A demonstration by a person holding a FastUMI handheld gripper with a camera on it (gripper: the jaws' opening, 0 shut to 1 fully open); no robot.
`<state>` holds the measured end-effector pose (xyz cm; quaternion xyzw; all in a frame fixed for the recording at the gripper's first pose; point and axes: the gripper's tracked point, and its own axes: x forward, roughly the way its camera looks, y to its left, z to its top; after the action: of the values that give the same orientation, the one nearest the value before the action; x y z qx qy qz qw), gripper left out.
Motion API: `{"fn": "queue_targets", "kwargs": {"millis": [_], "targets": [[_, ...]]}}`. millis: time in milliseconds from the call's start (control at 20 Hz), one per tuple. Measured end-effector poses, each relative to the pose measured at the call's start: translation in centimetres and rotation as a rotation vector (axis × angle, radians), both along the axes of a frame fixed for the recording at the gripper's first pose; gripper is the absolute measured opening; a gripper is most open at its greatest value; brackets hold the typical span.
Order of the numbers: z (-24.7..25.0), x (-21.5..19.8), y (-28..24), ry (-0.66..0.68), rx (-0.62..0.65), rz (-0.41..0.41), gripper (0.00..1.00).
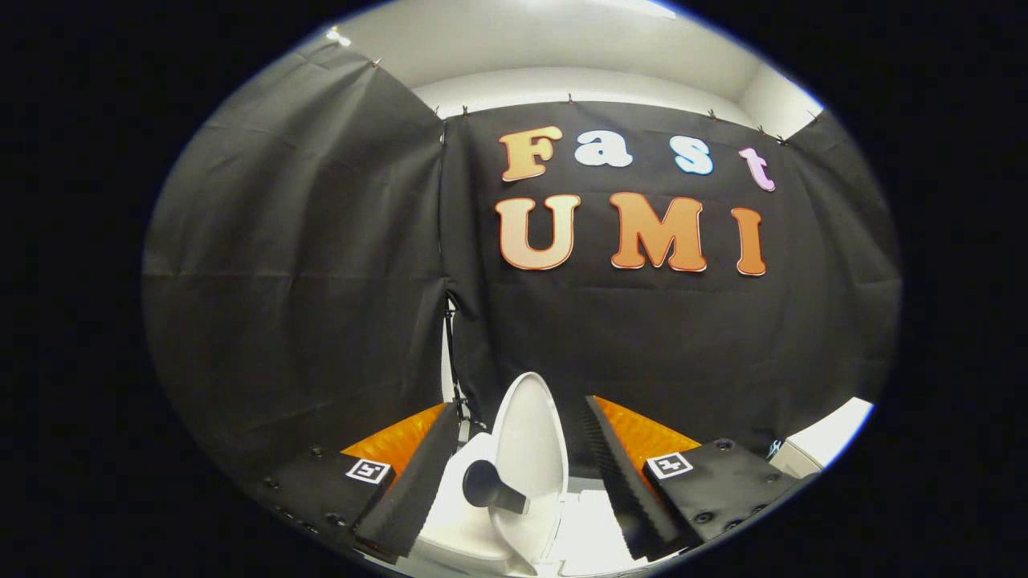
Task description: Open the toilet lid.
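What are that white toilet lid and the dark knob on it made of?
The raised white oval toilet lid looks like smooth glossy plastic, judging by its soft sheen. The dark round knob seems matte, maybe rubber or plastic. The open gripper straddles both.

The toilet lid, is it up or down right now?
Up. The toilet lid stands nearly upright between the fingers of the gripper, above the white toilet. The fingers are spread wide and press on nothing. A dark knob sticks out from the lid.
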<state>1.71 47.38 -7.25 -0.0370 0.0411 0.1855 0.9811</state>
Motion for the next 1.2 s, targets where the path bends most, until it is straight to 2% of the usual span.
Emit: {"fn": "queue_targets", "kwargs": {"millis": [800,1200], "targets": [[4.0,1.7,-12.6,-0.009,-0.005,-0.141,0.98],[3.5,2.1,-14.7,0.013,0.002,-0.178,0.98]]}}
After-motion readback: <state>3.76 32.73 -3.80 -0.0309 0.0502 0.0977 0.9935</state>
